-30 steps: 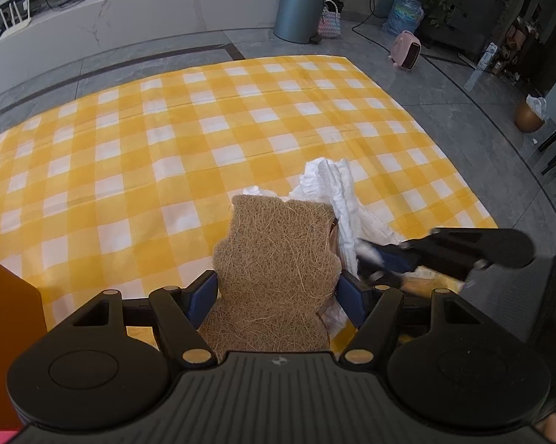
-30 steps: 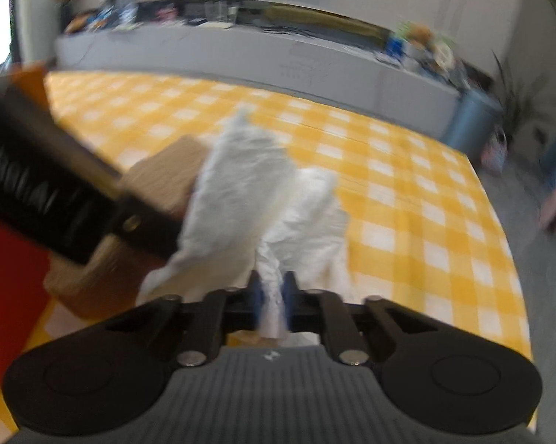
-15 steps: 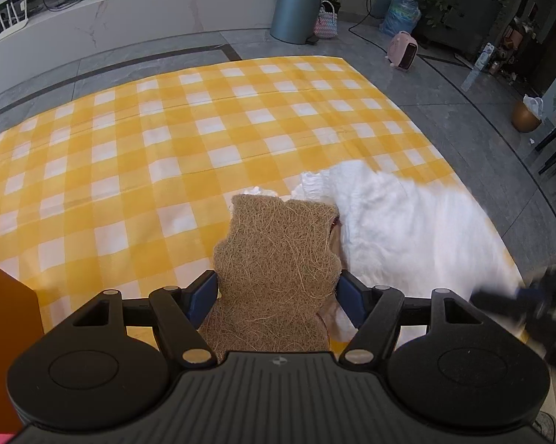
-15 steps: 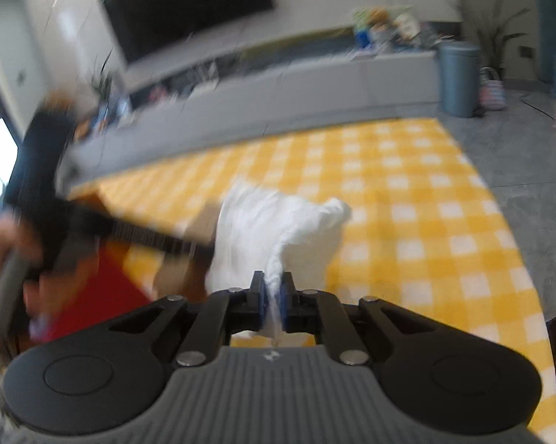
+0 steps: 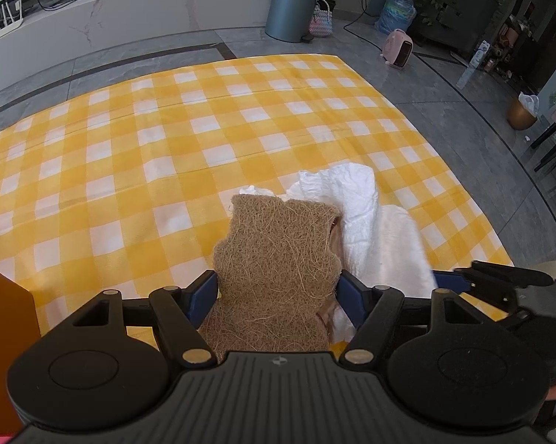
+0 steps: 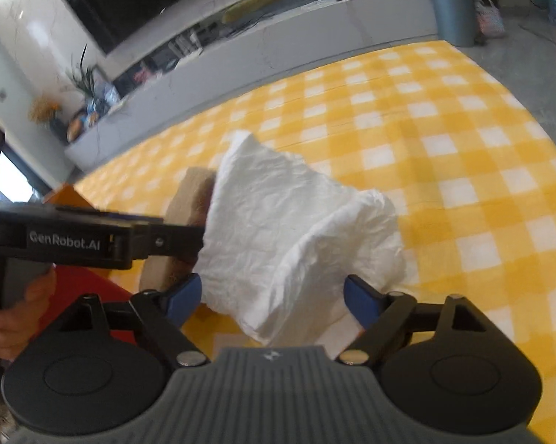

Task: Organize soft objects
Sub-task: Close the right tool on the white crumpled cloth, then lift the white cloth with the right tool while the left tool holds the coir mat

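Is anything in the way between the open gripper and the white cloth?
No. The right gripper is opening, and the white cloth lies loose right between its jaws. The brown fibre pad sits off to the side, clamped in the left gripper.

surface: yellow-white checked cloth [image 5: 167, 140] | beneath: grey tiled floor [image 5: 444, 103] | flat, creased

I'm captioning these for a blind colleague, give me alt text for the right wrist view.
A crumpled white cloth lies between the right tool's opening blue pads, over a yellow checked blanket. At left, the left tool grips a brown fibre pad.
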`<state>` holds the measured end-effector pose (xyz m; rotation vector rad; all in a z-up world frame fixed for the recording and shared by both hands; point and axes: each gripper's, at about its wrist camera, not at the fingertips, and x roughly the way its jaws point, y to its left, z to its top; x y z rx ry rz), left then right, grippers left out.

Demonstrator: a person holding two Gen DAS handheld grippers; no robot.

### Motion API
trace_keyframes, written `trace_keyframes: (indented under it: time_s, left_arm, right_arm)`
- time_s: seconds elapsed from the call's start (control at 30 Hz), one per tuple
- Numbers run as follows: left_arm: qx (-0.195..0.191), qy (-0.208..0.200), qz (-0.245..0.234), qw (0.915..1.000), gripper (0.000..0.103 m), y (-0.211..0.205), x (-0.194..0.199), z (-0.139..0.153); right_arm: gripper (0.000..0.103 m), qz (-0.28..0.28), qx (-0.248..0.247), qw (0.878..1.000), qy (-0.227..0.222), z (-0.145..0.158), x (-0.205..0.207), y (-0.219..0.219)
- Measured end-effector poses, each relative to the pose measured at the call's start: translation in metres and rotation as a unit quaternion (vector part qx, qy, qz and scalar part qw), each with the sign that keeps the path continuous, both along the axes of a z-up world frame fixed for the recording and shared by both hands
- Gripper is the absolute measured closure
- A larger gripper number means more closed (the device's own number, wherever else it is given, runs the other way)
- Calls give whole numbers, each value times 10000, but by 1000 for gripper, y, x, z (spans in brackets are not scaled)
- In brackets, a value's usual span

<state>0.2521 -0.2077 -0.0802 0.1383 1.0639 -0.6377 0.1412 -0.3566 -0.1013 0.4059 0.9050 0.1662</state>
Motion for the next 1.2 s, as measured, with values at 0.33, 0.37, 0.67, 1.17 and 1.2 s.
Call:
trace_keyframes:
  time_s: [0.33, 0.37, 0.67, 1.17, 1.2]
  left_arm:
    - [22, 66, -29, 10000, 23, -1, 1, -1]
    - [28, 59, -28, 10000, 23, -1, 0, -1]
    - [56, 52, 80, 9999, 23, 0, 2, -2]
    - [-87, 144, 53, 9998, 23, 3, 4, -2]
    - [-88, 152, 53, 9998, 23, 4, 5, -2]
  right_arm:
    - [78, 53, -417, 9991, -108, -6, 15, 8]
    - [81, -9, -423, 9991, -100, -7, 14, 5]
    - [89, -298, -849, 9953, -362, 29, -28, -16]
    - [89, -567, -3133, 9401, -1219, 129, -107, 9]
    - [89, -509, -3092, 9410, -1278, 133, -113, 8]
